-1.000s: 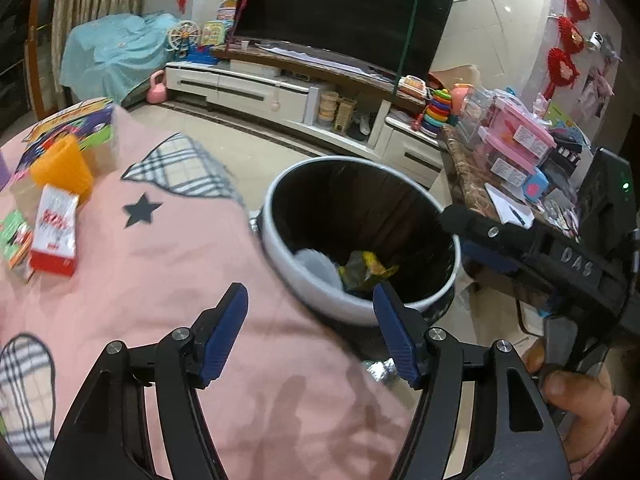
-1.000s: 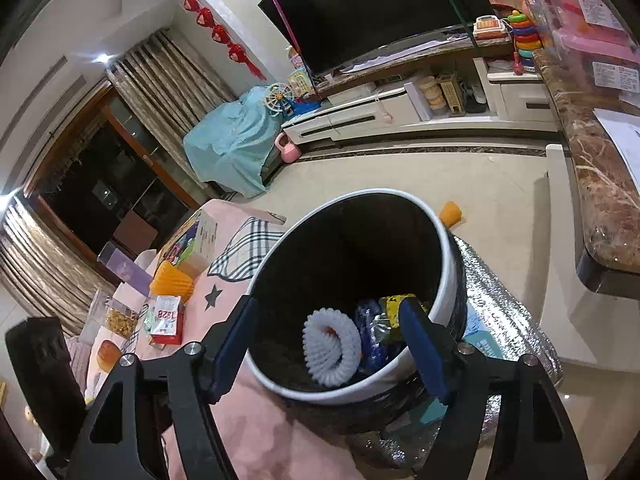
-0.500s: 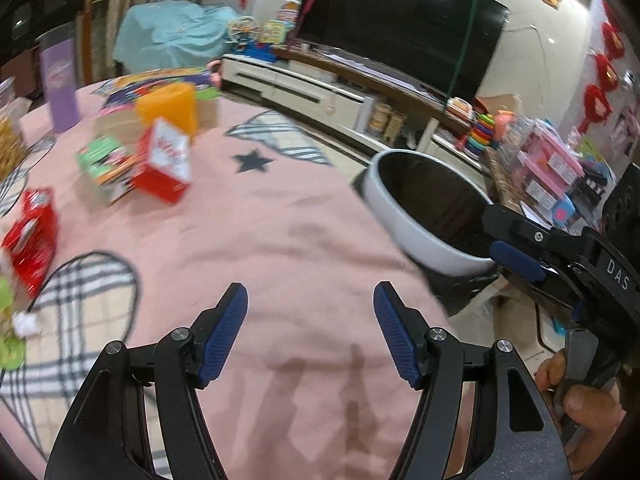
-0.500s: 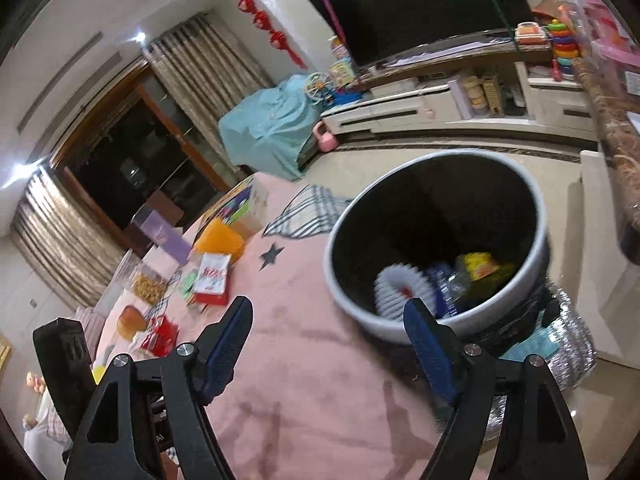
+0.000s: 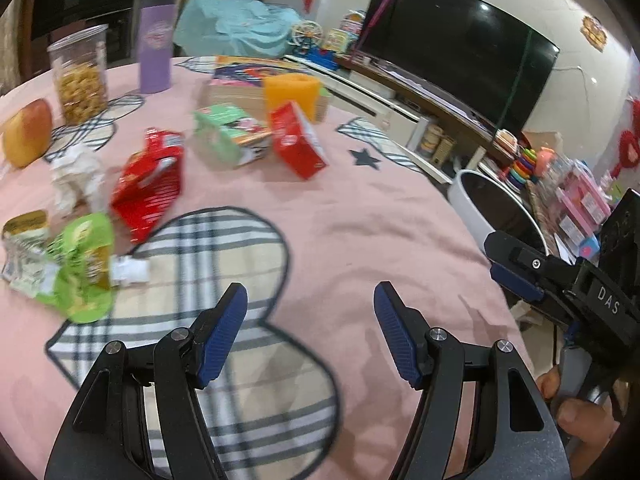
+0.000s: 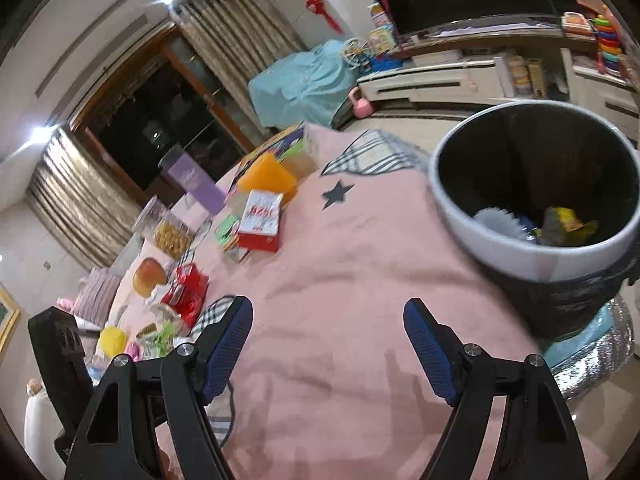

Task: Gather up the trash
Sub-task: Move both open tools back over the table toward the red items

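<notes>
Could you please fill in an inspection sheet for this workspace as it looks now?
Surface: pink tablecloth with plaid patches.
Job's things: bin beside the table, trash inside; red wrapper, green pouch, tissue on the cloth.
Clutter: red box, green carton, orange cup, snack jar, apple, purple cup.
Grippers: left gripper and right gripper open, empty.
Cables: nothing seen.
Surroundings: TV, toys.

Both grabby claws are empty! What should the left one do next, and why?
Probably reach the open, empty left gripper forward-left to the green wrapper on the pink tablecloth: it looks like the nearest trash, and the bin stands beside the table.
</notes>
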### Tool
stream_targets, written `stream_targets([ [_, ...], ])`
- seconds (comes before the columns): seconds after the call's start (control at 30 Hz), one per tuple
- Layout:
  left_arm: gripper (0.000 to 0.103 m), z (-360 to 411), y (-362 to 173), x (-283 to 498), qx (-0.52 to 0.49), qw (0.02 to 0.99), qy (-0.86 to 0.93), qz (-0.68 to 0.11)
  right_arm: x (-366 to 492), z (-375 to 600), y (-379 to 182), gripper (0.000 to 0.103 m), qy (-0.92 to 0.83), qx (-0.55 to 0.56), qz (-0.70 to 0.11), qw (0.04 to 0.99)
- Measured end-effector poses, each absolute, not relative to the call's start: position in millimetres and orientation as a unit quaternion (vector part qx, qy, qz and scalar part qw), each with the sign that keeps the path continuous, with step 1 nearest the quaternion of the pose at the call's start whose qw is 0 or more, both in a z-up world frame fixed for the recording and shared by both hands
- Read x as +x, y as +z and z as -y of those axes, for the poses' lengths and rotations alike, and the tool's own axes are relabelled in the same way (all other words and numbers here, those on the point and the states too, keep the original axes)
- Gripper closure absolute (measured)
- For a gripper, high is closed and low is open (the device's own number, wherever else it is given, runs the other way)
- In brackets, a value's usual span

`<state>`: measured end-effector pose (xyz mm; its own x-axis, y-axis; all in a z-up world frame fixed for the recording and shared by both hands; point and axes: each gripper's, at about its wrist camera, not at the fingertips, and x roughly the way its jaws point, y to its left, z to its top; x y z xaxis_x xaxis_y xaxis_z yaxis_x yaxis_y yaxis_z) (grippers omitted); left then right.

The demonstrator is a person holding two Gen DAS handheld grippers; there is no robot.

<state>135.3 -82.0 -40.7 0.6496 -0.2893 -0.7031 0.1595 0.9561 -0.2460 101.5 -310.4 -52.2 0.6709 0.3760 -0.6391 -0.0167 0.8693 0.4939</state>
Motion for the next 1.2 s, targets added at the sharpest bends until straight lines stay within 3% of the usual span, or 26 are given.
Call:
stream_targets([
  [0.5, 0.034, 15, -47, 133, -0.115, 0.908, -0.068, -0.396, 119, 253, -64, 0.021, 0.146, 0.210, -0.412, 0.874],
  [1.2, 0.029, 0, -38, 168, -0.092, 0.915, -0.045, -0.391, 171, 232, -71, 0.021, 0.164, 0.221, -0.427, 0.862],
])
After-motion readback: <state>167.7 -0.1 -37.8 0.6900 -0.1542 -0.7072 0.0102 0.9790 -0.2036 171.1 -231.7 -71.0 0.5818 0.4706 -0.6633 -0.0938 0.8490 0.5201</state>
